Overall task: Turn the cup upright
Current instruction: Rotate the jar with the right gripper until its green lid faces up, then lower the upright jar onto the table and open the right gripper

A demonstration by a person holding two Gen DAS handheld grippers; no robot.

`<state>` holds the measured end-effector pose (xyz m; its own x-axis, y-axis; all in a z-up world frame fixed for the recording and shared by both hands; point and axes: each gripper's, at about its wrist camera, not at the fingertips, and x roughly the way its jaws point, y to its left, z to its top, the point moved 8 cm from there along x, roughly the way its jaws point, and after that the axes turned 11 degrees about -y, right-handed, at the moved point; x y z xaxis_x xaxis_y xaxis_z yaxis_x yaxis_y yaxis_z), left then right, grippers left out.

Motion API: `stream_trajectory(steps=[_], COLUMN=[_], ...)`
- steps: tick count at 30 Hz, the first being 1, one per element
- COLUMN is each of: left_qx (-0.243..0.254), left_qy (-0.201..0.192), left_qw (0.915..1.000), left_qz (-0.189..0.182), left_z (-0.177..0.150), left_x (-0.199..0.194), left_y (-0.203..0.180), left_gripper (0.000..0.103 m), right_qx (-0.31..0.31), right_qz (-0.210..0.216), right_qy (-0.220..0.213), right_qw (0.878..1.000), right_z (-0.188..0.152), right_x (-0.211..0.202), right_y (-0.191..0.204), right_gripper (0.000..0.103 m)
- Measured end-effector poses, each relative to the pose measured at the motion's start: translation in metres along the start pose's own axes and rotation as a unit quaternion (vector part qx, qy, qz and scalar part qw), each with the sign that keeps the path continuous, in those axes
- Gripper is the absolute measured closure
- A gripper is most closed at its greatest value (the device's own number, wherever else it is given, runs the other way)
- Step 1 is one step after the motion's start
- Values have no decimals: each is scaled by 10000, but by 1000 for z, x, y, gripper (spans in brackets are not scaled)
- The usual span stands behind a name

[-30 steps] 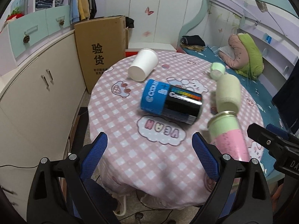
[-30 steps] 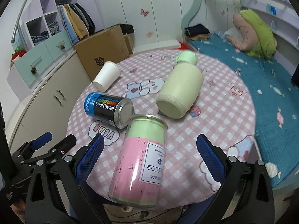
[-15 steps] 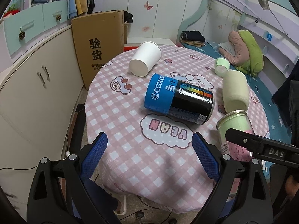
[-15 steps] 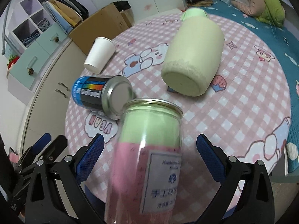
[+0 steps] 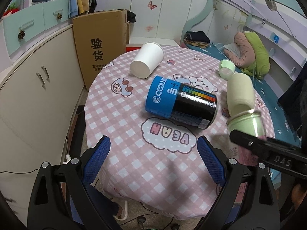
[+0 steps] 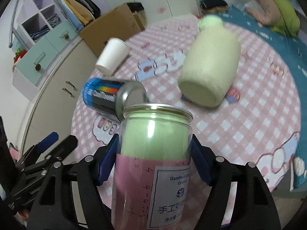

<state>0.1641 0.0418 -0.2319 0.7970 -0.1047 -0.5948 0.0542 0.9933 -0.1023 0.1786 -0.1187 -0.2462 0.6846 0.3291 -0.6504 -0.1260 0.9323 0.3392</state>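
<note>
In the left wrist view, the left gripper (image 5: 153,159) hangs released over the near edge of the round table (image 5: 119,115), its blue fingers (image 5: 96,159) spread wide with nothing between them. Ahead of it, a blue-and-black CoolTowel can (image 5: 182,103) lies on its side around the table's middle, above a cloud print on the checked cloth. Beyond the can, toward the far edge, the white paper cup (image 5: 147,62) lies tipped over with its base facing the camera. A pale green bottle (image 5: 239,94) lies near the right edge, its cap pointing away. At the near right edge the right gripper (image 5: 266,151) crosses in front of a pink-and-green jar (image 5: 247,122), hiding the jar's lower part. A cardboard box (image 5: 99,44) stands on the floor past the far left edge. In the right wrist view, the right gripper (image 6: 153,161) is clenched on the jar (image 6: 153,159), its blue pads pressing both sides, and the jar fills the foreground and blocks the table's near edge. Behind it lie the can (image 6: 107,97), the cup (image 6: 113,57) and the bottle (image 6: 211,72). Compared with half a second ago, the right gripper's fingers have closed from wide apart onto the jar, while the cup lies as before.
</note>
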Motion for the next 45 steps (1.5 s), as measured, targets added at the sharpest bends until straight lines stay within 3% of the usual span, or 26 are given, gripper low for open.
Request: stream_trajectory(steps=[6, 12, 23, 30, 45], left_qx=[-128, -204, -134, -185, 7], left_qy=[-179, -252, -233, -316, -904], left_qw=[9997, 9995, 9996, 9993, 9957], left_qz=[-59, -3, 62, 108, 180], left_z=[6, 7, 4, 7, 19], left_x=[-10, -17, -22, -32, -87], left_y=[-3, -2, -5, 0, -13], left_gripper=[11, 11, 11, 10, 8], right_qx=[-549, -924, -1191, -1201, -1167], right_qz=[-270, -386, -424, -349, -127], right_qy=[-715, -1142, -1344, -1386, -1752], right_qw=[9956, 9884, 9828, 9824, 9775], right_z=[24, 30, 26, 24, 16], right_x=[-25, -36, -36, -41, -90], right_y=[7, 16, 27, 34, 36], right_gripper=[34, 35, 35, 28, 25])
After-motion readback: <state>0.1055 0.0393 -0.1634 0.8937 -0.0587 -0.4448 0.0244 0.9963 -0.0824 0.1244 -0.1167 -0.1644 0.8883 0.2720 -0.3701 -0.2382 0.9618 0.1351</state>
